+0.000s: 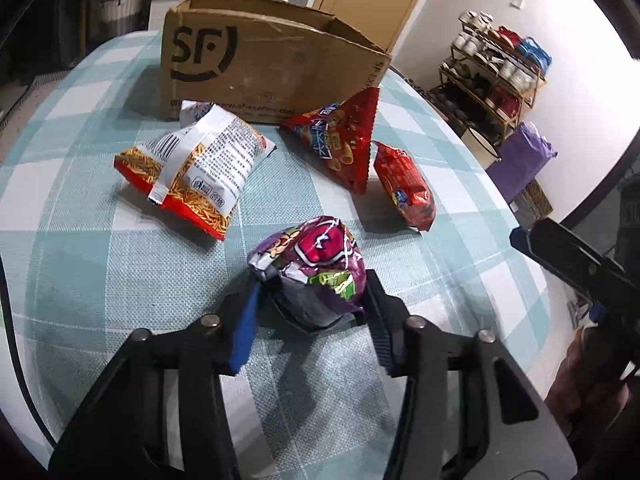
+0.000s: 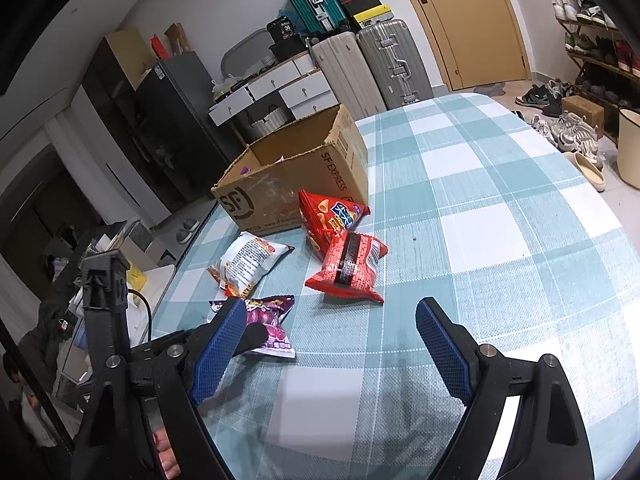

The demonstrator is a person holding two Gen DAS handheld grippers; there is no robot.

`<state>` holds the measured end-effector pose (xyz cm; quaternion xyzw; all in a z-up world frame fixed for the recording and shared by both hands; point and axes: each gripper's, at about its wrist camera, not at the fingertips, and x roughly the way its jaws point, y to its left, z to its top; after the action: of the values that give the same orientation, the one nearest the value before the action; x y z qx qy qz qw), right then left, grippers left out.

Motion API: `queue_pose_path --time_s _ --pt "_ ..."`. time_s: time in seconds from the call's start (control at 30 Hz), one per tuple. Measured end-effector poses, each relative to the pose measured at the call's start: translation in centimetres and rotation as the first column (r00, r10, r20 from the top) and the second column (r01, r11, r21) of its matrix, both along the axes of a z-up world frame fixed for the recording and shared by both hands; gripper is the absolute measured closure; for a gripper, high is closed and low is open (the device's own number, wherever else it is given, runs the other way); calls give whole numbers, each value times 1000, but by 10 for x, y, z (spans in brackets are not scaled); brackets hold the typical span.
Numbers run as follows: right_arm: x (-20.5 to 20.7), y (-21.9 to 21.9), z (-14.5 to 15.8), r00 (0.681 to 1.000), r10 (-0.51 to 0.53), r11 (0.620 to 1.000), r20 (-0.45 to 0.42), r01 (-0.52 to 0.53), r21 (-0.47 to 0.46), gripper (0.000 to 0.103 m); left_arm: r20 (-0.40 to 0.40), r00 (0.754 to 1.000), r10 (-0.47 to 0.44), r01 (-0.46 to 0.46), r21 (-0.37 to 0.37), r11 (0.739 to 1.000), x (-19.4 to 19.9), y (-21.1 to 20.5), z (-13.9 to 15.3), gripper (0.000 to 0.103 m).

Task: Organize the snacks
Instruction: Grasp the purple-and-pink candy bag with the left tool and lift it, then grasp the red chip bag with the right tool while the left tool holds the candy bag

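I see a checked tablecloth [image 1: 120,280], SF box [image 1: 256,60], luggage behind. L gripper [image 1: 312,300] clenched on purple snack bag [image 1: 316,264]; R gripper [image 2: 332,344] released, nothing between pads.

1. The left gripper [image 1: 310,300] is closed on a purple snack bag [image 1: 316,268], its blue pads pressing the bag's two sides; the foil is crumpled.
2. The bag sits on a table with a teal-and-white checked cloth [image 1: 100,264].
3. Farther and to the left lies a white-and-orange noodle-snack bag [image 1: 196,164], back side up.
4. Farther to the right, a red triangular chip bag [image 1: 340,136] stands just beside a smaller red packet [image 1: 404,184].
5. At the far edge stands an open cardboard box [image 1: 264,64] marked SF.
6. The right gripper [image 1: 568,256] shows at the right edge, well apart from the snacks.
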<state>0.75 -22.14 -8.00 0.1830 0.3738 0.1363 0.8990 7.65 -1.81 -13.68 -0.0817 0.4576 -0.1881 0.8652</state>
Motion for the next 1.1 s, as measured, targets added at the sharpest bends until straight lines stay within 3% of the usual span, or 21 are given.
queue_pose_path --time_s 1.1 --pt "13 -2 -14 999 -8 1000 -35 8 10 15 54 999 -4 5 -2 1000 -17 19 18 63"
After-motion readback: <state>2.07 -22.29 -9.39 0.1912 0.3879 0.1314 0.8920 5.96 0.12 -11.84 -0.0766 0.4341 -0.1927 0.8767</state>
